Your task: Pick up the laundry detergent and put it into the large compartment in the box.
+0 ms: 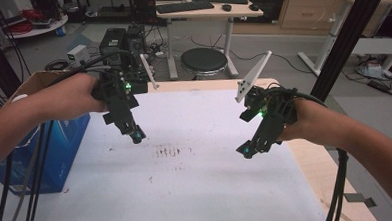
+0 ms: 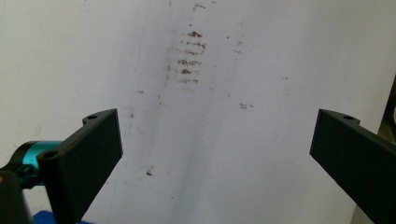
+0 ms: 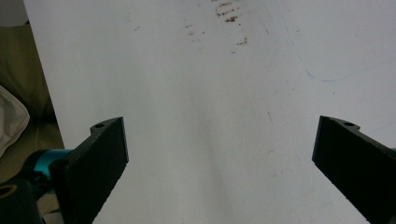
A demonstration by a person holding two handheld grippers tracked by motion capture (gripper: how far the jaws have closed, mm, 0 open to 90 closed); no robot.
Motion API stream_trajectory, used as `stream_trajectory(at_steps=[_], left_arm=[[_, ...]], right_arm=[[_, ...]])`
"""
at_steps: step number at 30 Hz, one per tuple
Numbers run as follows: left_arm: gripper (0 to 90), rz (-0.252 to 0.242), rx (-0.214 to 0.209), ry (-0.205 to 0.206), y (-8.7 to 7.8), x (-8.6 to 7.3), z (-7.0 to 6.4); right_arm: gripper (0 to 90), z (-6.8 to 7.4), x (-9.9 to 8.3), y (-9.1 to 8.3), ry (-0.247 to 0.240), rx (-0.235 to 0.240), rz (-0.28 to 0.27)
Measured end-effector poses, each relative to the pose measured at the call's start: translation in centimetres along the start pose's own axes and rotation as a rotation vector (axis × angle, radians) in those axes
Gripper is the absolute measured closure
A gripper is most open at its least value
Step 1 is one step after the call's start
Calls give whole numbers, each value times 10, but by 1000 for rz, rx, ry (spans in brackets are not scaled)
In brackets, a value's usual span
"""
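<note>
You have two tongs over one white sheet (image 1: 190,190): your left gripper (image 1: 137,135) and your right gripper (image 1: 247,150), well apart, both tilted down above it. Each has its jaws spread wide, holding and touching nothing. Between them and slightly ahead lies one patch of brown smudges (image 1: 169,152). Outward of your left gripper, one blue box (image 1: 62,149) stands beside the sheet's edge; outward of your right, a bare wooden table (image 1: 321,171) strip runs along the sheet.

Wooden table (image 1: 331,181) carries a white sheet (image 1: 190,190) — brown smudges (image 1: 169,151) mid-sheet
</note>
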State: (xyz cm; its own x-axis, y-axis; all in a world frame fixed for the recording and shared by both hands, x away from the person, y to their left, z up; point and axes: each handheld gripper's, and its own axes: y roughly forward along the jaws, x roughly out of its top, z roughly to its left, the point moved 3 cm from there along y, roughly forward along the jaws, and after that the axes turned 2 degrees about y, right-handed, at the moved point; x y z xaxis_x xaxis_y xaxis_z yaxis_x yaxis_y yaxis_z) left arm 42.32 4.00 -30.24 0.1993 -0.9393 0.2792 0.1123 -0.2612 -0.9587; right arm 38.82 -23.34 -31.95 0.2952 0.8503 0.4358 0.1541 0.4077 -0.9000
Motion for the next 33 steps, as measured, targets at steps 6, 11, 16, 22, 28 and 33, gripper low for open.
stream_trajectory(at_steps=[6, 11, 16, 22, 28, 33], left_arm=[[23, 16, -16, 7, 9, -1, 3], [23, 17, -27, 3, 10, -3, 4], [23, 16, -25, 1, 9, -4, 5], [23, 19, -24, -1, 9, -3, 4], [23, 22, -19, 0, 10, -3, 3], [23, 20, -14, -38, 8, -4, 6]], right_arm=[[25, -3, 2, 4, -3, 6, 6], [26, -4, 3, 6, 3, 10, 16], [26, -4, 3, 8, -3, 17, 23], [25, -3, 4, 8, -3, 21, 25], [25, -3, 4, 9, -10, 19, 18], [25, -3, 4, 9, -9, 17, 12]])
